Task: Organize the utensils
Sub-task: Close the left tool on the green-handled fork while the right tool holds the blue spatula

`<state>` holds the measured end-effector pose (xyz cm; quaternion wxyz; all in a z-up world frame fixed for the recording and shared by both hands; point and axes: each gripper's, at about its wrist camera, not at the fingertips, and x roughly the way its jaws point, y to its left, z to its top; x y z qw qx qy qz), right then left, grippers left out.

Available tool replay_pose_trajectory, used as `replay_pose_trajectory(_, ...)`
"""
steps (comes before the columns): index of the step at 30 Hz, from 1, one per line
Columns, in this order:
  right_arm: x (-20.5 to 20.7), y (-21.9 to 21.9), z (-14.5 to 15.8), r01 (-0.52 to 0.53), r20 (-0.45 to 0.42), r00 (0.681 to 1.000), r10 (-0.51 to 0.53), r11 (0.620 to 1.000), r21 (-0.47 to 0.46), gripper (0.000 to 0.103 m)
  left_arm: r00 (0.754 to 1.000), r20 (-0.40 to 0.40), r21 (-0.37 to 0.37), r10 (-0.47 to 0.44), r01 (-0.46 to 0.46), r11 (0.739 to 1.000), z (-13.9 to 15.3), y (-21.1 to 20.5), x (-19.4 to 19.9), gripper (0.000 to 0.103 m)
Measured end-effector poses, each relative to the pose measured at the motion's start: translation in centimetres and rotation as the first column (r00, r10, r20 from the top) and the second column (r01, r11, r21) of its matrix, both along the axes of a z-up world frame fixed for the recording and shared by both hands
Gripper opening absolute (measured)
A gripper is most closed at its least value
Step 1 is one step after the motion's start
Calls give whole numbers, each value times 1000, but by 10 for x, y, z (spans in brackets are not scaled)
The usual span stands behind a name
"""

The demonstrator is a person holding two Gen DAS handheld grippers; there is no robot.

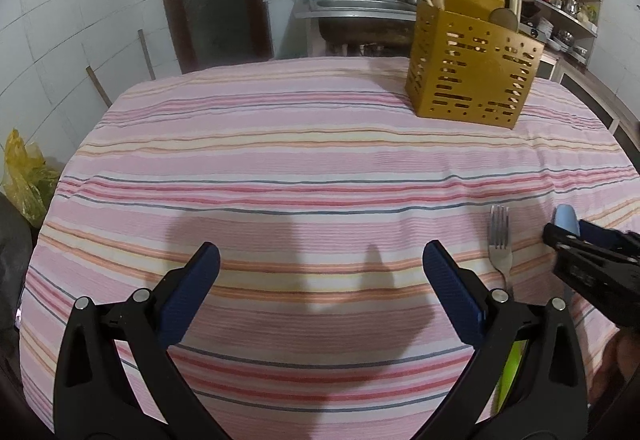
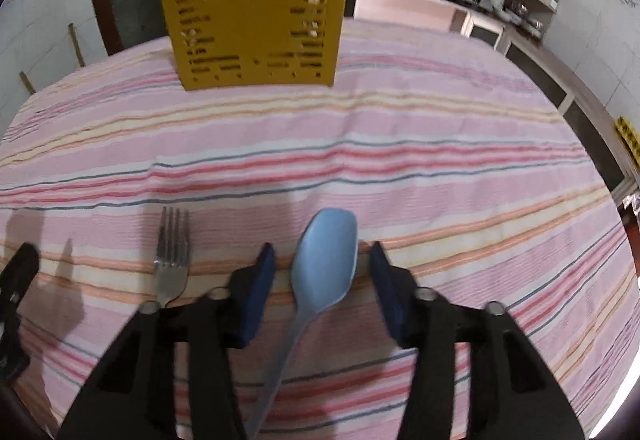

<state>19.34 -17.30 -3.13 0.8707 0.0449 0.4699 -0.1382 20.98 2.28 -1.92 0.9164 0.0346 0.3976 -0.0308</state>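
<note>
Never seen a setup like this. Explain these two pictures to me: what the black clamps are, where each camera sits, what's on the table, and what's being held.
No robot here: a person holds a two-finger clamp in each hand, with a camera on each looking along its fingers. One picture is from the left tool, the other from the right tool. On the striped tablecloth lie a metal fork and a blue spoon; a yellow utensil holder stands farther back. Both tools are open. The right one straddles the spoon without gripping it; the left holds nothing.

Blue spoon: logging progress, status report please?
Right gripper open, straddling blue spoon. Left gripper open, empty. Fork on cloth. Path to yellow holder clear.
</note>
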Motion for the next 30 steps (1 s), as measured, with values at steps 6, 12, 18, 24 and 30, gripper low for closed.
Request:
replay_pose_trajectory(6, 9, 1, -3, -4, 18, 1000, 4, 1000, 11, 31, 1000, -9, -9, 5, -5, 1000, 1, 0, 1, 98)
replay_pose_trajectory(12, 4, -12, -1, -57, 47, 997, 53, 996, 73, 30, 1000, -23, -2, -1, 1, 1000, -2, -10, 1, 98)
replay_pose_trajectory(18, -2, -43, 1, -104, 67, 993, 97, 988, 113, 30, 999, -41, -11, -25, 25, 1000, -4, -38, 2, 98)
replay_pose_trajectory(24, -4, -76, 0, -175, 81, 983, 166, 978, 113, 30, 996, -59, -26, -64, 63, 998, -7, -73, 7, 98)
replay_pose_trajectory(30, -7, -100, -5, -205, 93, 976, 195, 972, 111, 30, 990, -106, -18, -94, 93, 996, -17, -101, 19, 94)
